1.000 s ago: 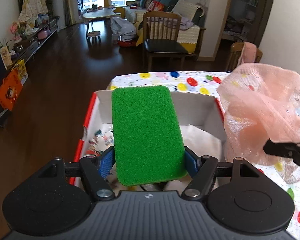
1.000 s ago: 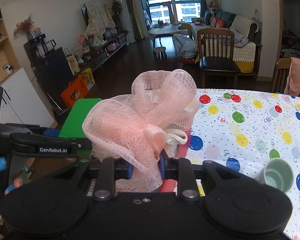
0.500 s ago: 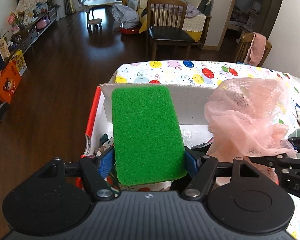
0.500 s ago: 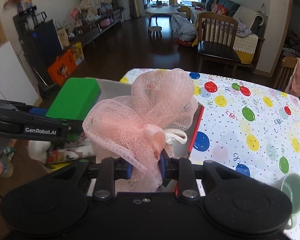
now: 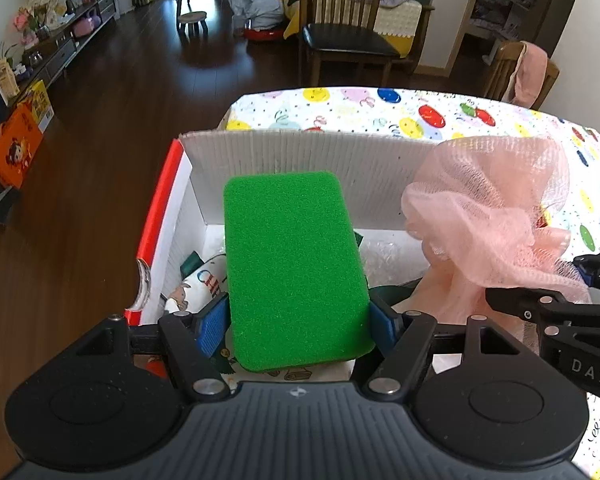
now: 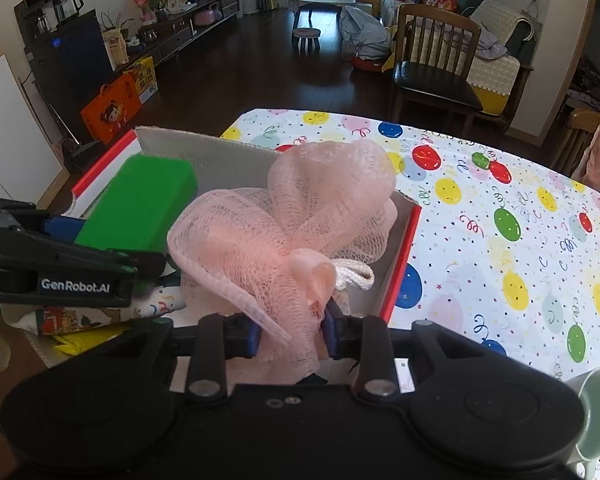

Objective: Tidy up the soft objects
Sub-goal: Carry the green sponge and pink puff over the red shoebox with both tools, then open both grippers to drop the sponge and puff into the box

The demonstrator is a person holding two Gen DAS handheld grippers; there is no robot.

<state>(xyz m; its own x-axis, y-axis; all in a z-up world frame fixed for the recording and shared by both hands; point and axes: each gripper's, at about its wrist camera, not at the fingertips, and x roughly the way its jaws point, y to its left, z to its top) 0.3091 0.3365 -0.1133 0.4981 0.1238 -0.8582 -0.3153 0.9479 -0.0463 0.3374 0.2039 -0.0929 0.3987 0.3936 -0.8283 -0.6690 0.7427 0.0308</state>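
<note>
My left gripper [image 5: 298, 326] is shut on a green sponge [image 5: 292, 268] and holds it over the open cardboard box [image 5: 300, 152] with red edges. My right gripper [image 6: 290, 334] is shut on a pink mesh bath pouf [image 6: 284, 224] with a white cord loop, held over the right part of the same box [image 6: 400, 264]. The pouf also shows in the left wrist view [image 5: 496, 224], right of the sponge. The sponge shows in the right wrist view [image 6: 140, 200], left of the pouf. Printed cloth items [image 5: 196, 284] lie in the box under the sponge.
The box stands at the left end of a table with a balloon-print cloth [image 6: 500, 208]. A pale green mug [image 6: 596, 416] stands on the table at the near right. Wooden chairs [image 5: 344, 28] stand beyond the table, over dark floor.
Both grippers have moved forward and down over the box. The pouf has come down beside the sponge, inside the box's right side. Both grips are unchanged.
</note>
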